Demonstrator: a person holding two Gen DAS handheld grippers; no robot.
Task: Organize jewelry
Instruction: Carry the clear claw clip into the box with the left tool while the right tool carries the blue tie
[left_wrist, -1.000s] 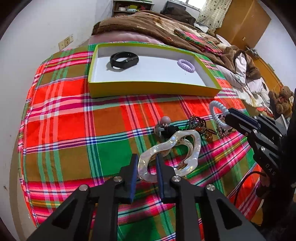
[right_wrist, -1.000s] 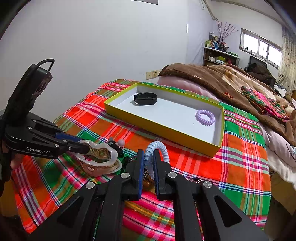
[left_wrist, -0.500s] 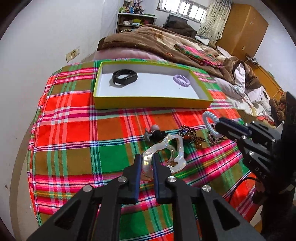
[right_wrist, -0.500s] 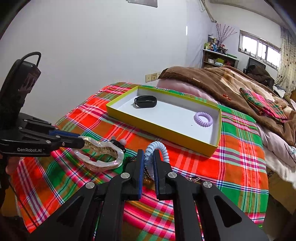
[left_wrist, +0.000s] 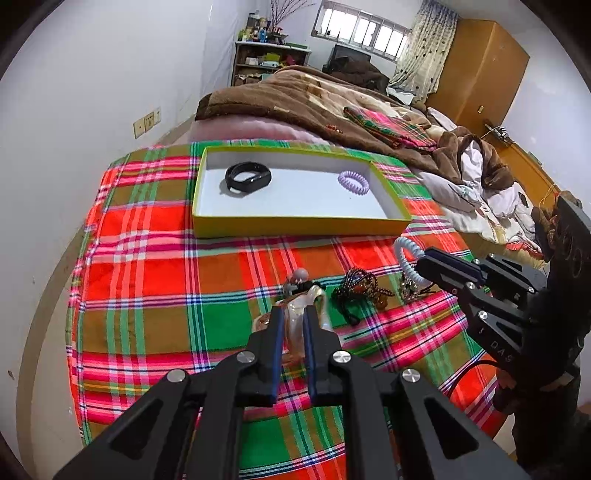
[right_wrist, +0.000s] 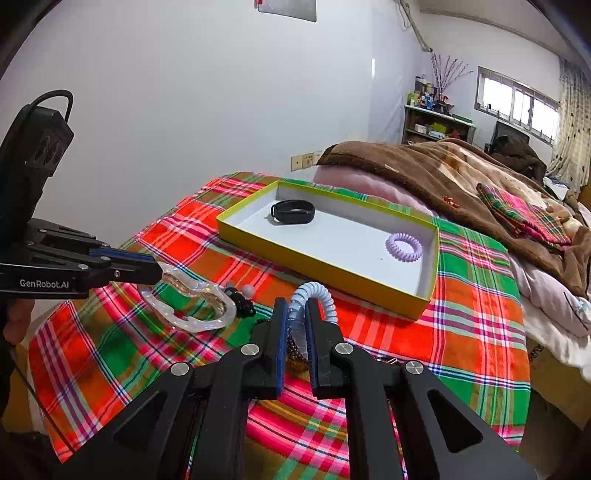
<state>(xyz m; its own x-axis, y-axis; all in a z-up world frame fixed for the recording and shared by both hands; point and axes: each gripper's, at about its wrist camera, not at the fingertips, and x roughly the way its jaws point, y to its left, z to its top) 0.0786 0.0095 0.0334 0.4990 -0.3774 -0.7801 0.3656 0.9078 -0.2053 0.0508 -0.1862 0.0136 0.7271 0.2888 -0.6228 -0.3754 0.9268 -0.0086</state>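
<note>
left gripper (left_wrist: 293, 325) pinches the pearly hair claw (right_wrist: 188, 302) by one edge; right gripper (right_wrist: 295, 321) is clamped on the pale blue coil tie (right_wrist: 317, 295). the glossy claw may pivot and slip free before reaching the far yellow box (right_wrist: 321, 267).

A lived-in home bedroom: a bed (left_wrist: 140, 266) spread with a bright plaid cloth, a rumpled brown blanket (left_wrist: 295, 99) at its far end, a cluttered shelf unit (left_wrist: 269, 61) by the window (left_wrist: 362, 27), a patterned curtain (left_wrist: 424, 48) and a wooden wardrobe (left_wrist: 480, 70) far right.
</note>
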